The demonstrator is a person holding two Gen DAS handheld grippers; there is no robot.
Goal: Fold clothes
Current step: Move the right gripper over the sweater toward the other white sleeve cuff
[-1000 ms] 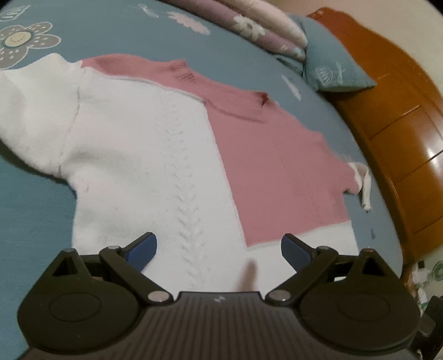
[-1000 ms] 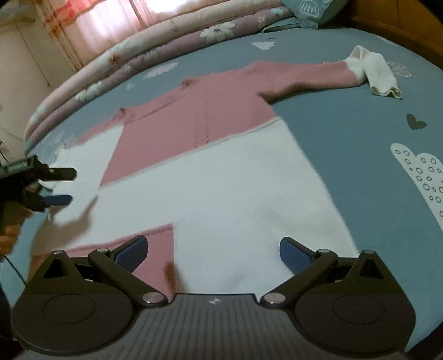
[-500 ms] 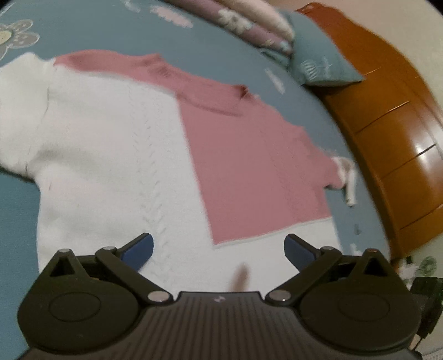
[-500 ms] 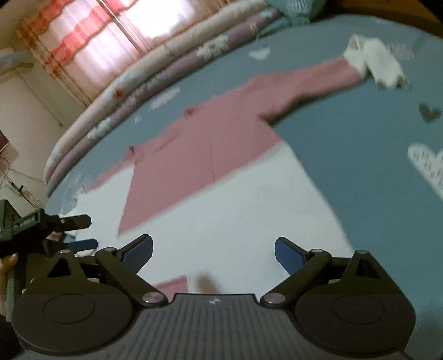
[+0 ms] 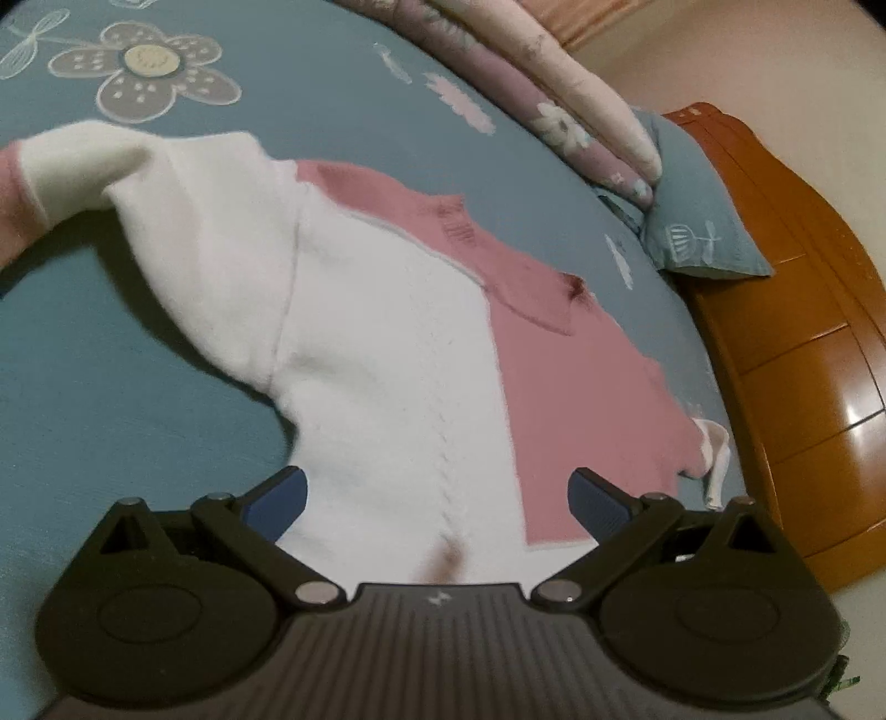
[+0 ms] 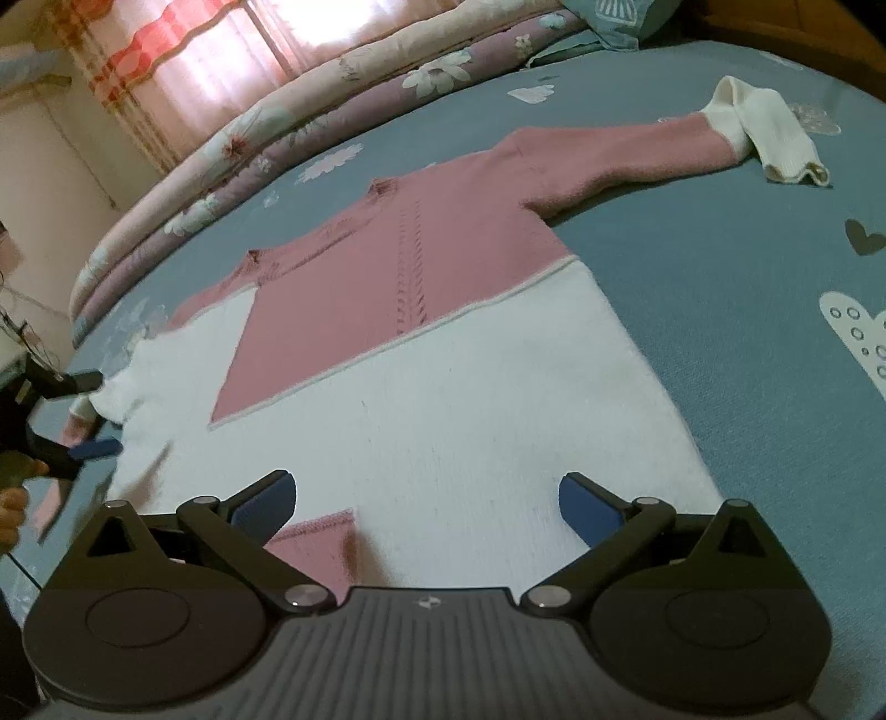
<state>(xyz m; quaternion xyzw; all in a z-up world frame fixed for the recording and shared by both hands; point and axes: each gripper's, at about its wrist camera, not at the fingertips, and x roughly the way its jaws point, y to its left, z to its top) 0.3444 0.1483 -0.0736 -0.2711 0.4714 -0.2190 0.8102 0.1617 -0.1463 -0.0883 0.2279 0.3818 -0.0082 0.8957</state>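
A pink and white knit sweater [image 5: 387, 360] lies flat on the blue bedsheet [image 5: 111, 399]. In the left wrist view its white sleeve [image 5: 166, 221] runs off to the left and ends in a pink cuff at the frame edge. My left gripper [image 5: 437, 495] hovers open over the white hem, holding nothing. In the right wrist view the sweater [image 6: 470, 421] spreads ahead, with its pink sleeve and white cuff [image 6: 769, 133] stretched far right. My right gripper [image 6: 426, 498] is open above the hem, by a small pink patch [image 6: 315, 543]. The left gripper [image 6: 91, 415] shows open at the left edge beside the other sleeve.
Rolled floral quilts [image 6: 332, 94] line the far side of the bed, with a blue pillow [image 5: 698, 227] at their end. An orange wooden headboard [image 5: 803, 360] stands on the right in the left wrist view. A striped curtain [image 6: 166, 50] hangs behind. A hand [image 6: 11, 509] holds the left gripper.
The left wrist view has swung left, so the white sleeve and its pink cuff now show fully. The right gripper dipped back over the hem. Both grippers stay open and empty.
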